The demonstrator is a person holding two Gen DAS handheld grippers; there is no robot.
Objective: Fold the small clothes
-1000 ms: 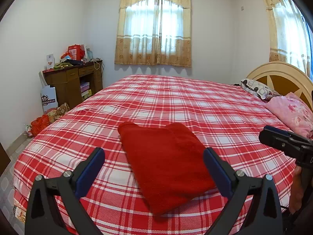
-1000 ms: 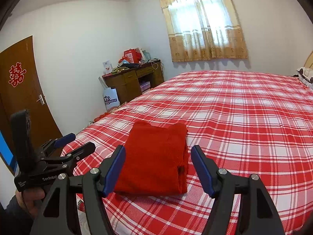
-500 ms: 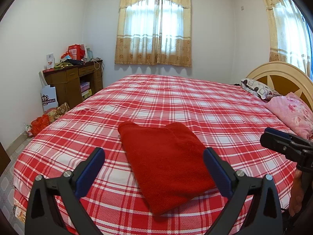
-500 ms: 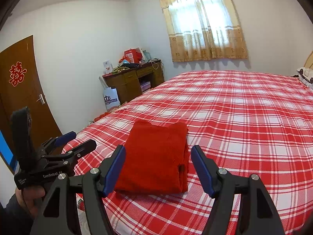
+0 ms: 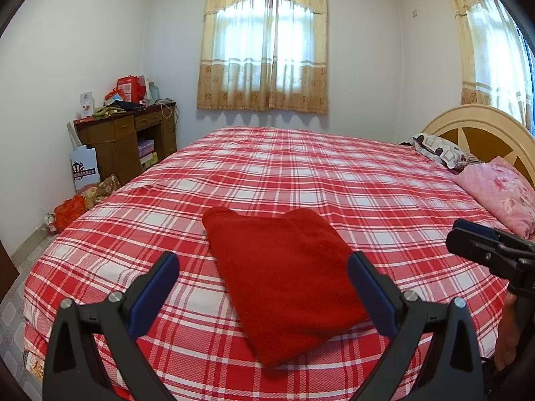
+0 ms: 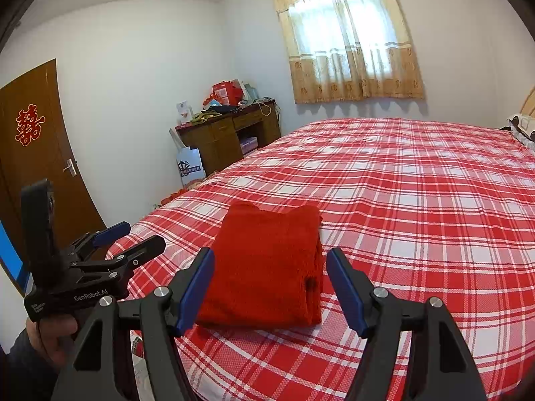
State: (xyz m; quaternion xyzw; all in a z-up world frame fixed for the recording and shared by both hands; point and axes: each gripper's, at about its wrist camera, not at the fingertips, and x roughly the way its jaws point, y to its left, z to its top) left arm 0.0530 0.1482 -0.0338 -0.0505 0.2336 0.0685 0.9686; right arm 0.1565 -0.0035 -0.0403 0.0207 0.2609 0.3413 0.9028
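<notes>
Garment (image 5: 284,277) folded on bed (image 5: 334,173) | ahead of both tongs, untouched | left tongs (image 5: 264,295) spread | right tongs (image 6: 269,289) spread

i see a wide bed (image 5: 301,167) under a red and white plaid sheet, with a pink floral pillow (image 5: 498,197) and a patterned one (image 5: 441,150) by the rounded wooden headboard (image 5: 485,130). a cluttered brown desk (image 6: 230,133) stands in the corner, a white paper bag (image 6: 190,165) leaning beside it. yellow curtains (image 5: 264,43) cover the window, and a brown door (image 6: 36,153) carries a red paper cutting.
</notes>
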